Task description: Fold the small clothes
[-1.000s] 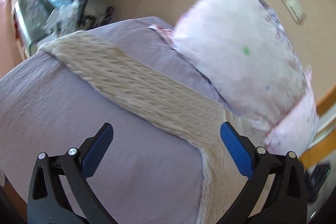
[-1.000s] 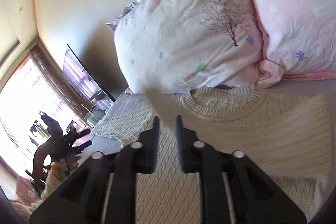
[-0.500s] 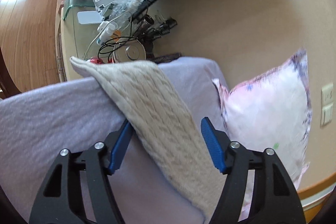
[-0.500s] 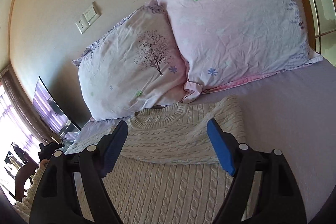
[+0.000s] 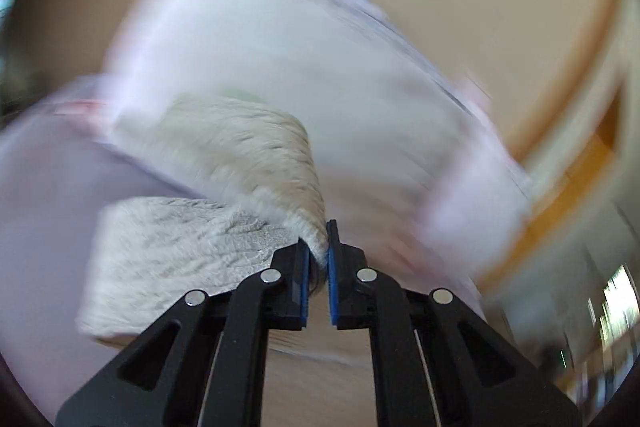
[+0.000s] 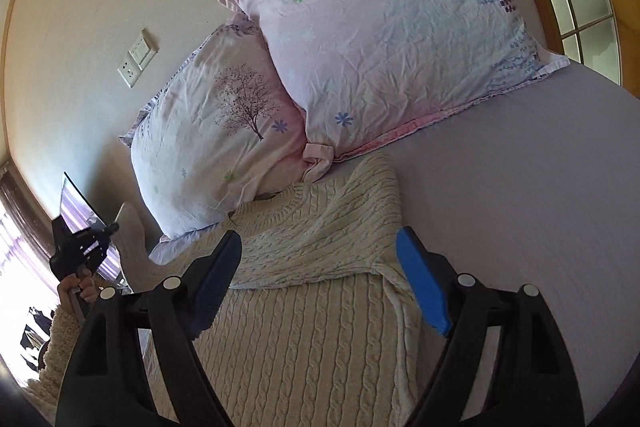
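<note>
Motion blur heavy. My left gripper [image 5: 316, 247] pinches a fold of the cream knit sweater [image 5: 224, 195], pads nearly together. Beyond the sweater, a pale pillow [image 5: 288, 59]; left of it, lilac bedsheet [image 5: 44, 203].

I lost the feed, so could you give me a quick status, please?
Left gripper shut on sweater sleeve. Right gripper open above sweater. Pillows beyond collar.

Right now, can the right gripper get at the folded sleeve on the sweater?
Probably yes. The right gripper hangs open just over the sleeve, which lies folded across the sweater with nothing between. The left gripper is off to the side, shut on the other sleeve.
</note>
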